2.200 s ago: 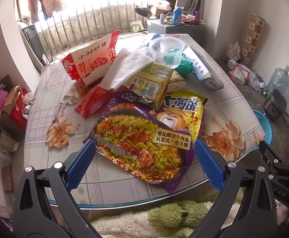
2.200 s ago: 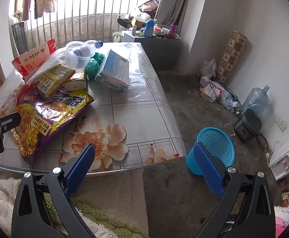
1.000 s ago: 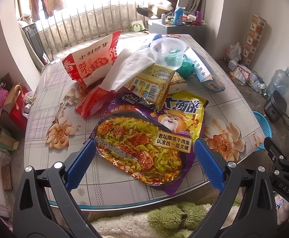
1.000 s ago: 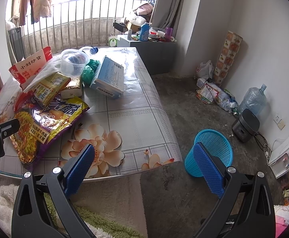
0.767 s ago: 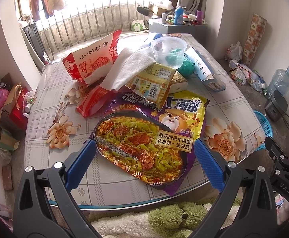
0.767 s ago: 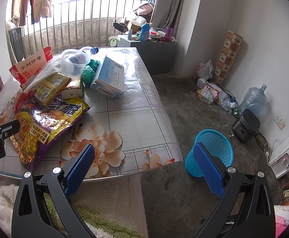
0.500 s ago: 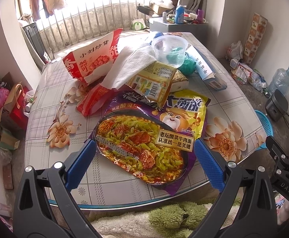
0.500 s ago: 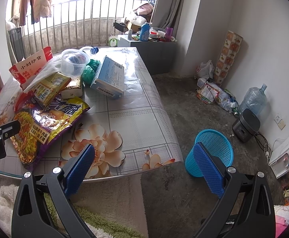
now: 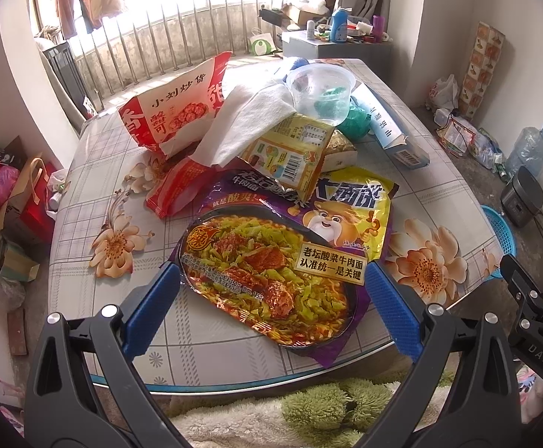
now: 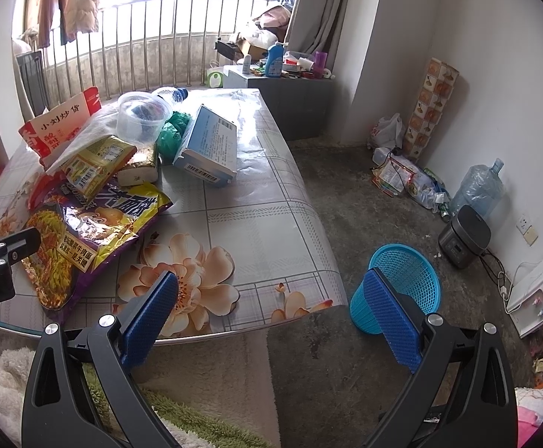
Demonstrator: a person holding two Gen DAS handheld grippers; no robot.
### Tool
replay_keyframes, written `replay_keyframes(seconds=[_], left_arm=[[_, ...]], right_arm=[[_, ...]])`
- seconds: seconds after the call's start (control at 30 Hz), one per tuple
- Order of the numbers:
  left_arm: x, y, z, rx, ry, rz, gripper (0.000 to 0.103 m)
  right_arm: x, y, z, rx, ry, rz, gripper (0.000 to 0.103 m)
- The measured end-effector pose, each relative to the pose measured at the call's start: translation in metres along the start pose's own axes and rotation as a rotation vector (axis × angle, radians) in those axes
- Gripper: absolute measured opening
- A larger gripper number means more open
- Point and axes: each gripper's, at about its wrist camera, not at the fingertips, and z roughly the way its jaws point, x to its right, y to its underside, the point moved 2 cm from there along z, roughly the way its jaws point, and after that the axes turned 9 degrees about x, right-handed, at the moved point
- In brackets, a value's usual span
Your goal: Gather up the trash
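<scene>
A heap of trash covers the table: a purple noodle packet (image 9: 267,272) nearest me, a yellow snack bag (image 9: 349,205), a yellow-green wrapper (image 9: 290,149), a red and white bag (image 9: 174,112), a white cloth (image 9: 245,123), a clear plastic cup (image 9: 321,91) and a blue box (image 9: 394,127). My left gripper (image 9: 271,310) hovers open just over the noodle packet's near end, one finger on each side. My right gripper (image 10: 271,317) is open above the table's right corner, holding nothing. A blue mesh bin (image 10: 402,283) stands on the floor to the right of the table.
The table (image 10: 256,224) has a flowered cover, bare on its right half. A green and white fluffy rug (image 9: 308,410) lies below its near edge. A rice cooker (image 10: 465,239), a water jug (image 10: 480,186) and bags line the right wall. Boxes and bags sit at the left (image 9: 13,201).
Both views have barely shifted; the left gripper edged slightly lower toward the noodle packet. Both grippers stay open and nothing on the table has moved.
</scene>
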Motion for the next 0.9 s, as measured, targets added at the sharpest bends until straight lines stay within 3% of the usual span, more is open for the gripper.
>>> replay_keyframes(seconds=[0.9], left_arm=[[-0.0049,0.0022,0.0005,-0.012,-0.002,-0.001,0.095]], right_arm=[[-0.0055,-0.0030,0.0035,0.003,-0.008,0.008,0.097]])
